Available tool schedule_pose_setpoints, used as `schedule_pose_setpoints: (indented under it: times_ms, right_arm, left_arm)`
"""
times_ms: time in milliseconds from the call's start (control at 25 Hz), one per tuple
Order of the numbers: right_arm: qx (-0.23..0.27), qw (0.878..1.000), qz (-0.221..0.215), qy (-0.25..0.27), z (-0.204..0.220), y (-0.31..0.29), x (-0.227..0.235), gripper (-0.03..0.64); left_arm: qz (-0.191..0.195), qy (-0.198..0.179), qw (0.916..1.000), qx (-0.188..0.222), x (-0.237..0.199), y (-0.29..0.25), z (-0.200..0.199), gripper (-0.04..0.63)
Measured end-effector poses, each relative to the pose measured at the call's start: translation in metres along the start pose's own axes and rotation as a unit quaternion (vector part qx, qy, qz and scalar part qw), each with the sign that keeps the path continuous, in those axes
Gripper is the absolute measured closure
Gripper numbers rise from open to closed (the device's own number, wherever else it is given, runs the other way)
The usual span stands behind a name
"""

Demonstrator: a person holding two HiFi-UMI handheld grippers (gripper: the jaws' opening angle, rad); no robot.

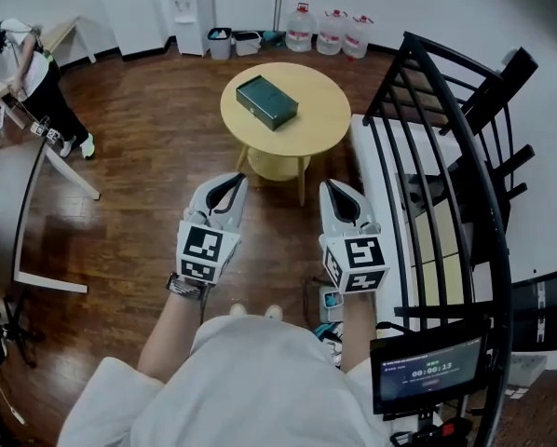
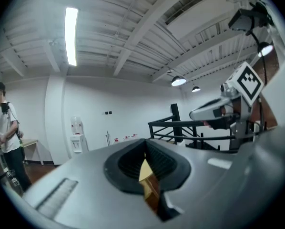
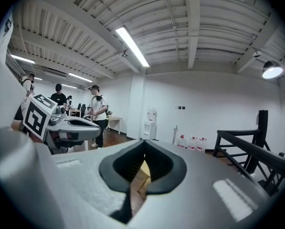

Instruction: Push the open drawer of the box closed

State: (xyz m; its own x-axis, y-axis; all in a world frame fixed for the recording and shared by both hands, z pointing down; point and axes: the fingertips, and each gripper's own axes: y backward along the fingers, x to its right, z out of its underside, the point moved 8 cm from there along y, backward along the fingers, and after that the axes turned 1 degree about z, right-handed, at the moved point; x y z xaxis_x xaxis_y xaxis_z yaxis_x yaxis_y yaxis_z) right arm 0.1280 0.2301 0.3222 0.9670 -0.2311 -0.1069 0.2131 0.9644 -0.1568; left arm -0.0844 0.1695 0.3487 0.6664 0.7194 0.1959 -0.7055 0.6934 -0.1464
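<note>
A dark green box lies on the round yellow table ahead of me in the head view; its drawer cannot be made out from here. My left gripper and right gripper are held side by side short of the table, above the wood floor, both pointing toward it. Both are shut with nothing between the jaws. In the left gripper view the left gripper shows closed jaws with a sliver of yellow table behind. The right gripper likewise shows closed jaws.
A black metal railing runs down the right side. Water jugs, a dispenser and bins stand along the far wall. A person stands at the far left by a white frame. A screen sits low right.
</note>
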Motion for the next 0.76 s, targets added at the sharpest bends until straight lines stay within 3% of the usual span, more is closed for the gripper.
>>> schedule_pose_setpoints:
  times_ms: [520,760]
  right_arm:
    - [0.000,1.000,-0.001,-0.012,-0.001,-0.031,0.003,0.614]
    - [0.000,1.000,-0.008,-0.010,-0.006,-0.047,-0.001,0.614]
  left_arm:
    - [0.021,0.008,0.9997,-0.004,-0.012,-0.019,0.006,0.588]
    - [0.005,0.018,0.9998,0.004,-0.030,-0.025,-0.003,0.588]
